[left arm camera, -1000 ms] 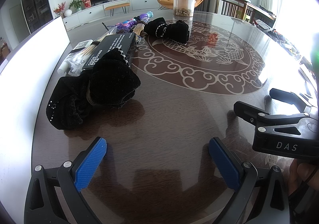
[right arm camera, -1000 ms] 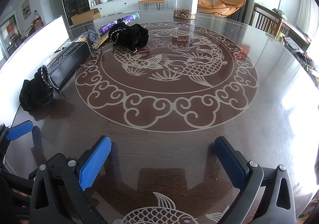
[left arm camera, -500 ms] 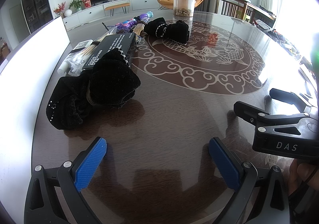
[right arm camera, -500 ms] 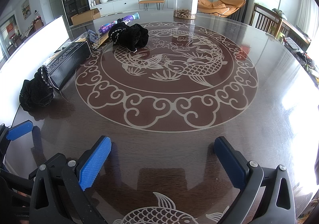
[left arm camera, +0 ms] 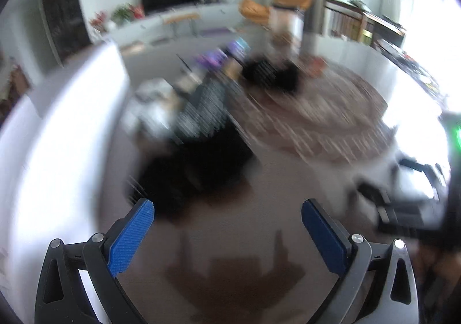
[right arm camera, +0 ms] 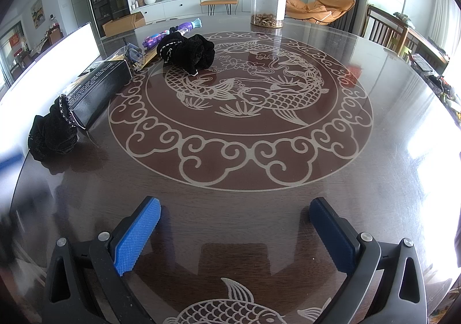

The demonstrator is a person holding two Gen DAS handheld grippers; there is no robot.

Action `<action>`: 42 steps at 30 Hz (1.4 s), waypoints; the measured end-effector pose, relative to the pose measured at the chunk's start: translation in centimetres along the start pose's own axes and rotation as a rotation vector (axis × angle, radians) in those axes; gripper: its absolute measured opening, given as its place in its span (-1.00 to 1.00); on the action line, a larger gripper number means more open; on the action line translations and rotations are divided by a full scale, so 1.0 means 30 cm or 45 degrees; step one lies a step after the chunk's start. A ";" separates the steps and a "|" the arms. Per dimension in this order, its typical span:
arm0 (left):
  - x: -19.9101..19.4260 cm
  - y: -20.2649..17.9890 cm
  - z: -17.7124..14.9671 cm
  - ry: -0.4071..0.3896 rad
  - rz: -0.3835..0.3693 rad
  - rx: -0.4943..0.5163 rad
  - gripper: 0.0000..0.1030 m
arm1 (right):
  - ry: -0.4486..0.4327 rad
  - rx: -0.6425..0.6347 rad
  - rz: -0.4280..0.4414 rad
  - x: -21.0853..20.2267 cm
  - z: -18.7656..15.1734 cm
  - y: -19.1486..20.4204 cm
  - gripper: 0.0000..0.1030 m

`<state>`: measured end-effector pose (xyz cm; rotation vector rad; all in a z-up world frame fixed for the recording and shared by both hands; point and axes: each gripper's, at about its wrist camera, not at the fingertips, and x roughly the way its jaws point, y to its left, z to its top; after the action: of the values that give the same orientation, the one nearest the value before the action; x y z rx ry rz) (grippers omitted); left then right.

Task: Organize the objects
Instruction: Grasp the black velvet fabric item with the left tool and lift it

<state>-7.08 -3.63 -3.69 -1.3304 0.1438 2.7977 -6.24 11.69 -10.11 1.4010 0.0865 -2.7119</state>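
Note:
A black velvet scrunchie point(right arm camera: 53, 131) lies at the table's left edge against a black box point(right arm camera: 98, 90). In the blurred left wrist view the scrunchie point(left arm camera: 190, 171) is just ahead of my open, empty left gripper point(left arm camera: 227, 217), slightly left. A second black scrunchie point(right arm camera: 187, 51) lies farther back, with a purple toy point(right arm camera: 170, 33) and a clear packet point(right arm camera: 132, 54) behind it. My right gripper point(right arm camera: 234, 216) is open and empty above the near table. It shows blurred at the right of the left wrist view point(left arm camera: 397, 203).
The round dark table point(right arm camera: 389, 151) has a fish and cloud inlay. A clear jar point(right arm camera: 268, 5) with brown bits stands at the far side. A white panel point(right arm camera: 66, 50) runs along the left edge. Chairs stand to the right.
The left gripper has begun moving fast, forward and up toward the near scrunchie, so its view is blurred. The right gripper has stayed still.

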 end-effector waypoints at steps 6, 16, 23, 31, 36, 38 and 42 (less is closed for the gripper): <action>0.151 0.120 0.135 0.084 -0.006 -0.135 1.00 | -0.001 0.000 0.000 0.000 0.000 0.000 1.00; 0.097 -0.007 0.018 0.220 -0.351 0.018 1.00 | 0.000 0.000 -0.001 0.000 0.000 0.000 1.00; 0.140 -0.078 0.015 0.265 -0.262 0.190 1.00 | 0.000 0.000 0.000 0.000 0.000 0.000 1.00; 0.060 -0.070 -0.038 0.209 -0.208 0.223 1.00 | 0.000 0.000 0.000 0.000 0.000 0.000 1.00; 0.033 -0.054 -0.032 0.208 -0.281 0.265 1.00 | 0.000 0.000 0.000 0.000 0.000 0.000 1.00; 0.026 -0.071 -0.049 0.222 -0.307 0.338 1.00 | 0.000 0.000 0.000 0.000 0.000 0.000 1.00; 0.043 -0.104 -0.097 0.221 -0.204 0.422 1.00 | 0.000 0.000 0.000 0.001 0.000 0.000 1.00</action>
<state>-5.42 -0.81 -6.73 -1.4244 0.4620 2.3947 -6.25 11.69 -10.13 1.4009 0.0864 -2.7125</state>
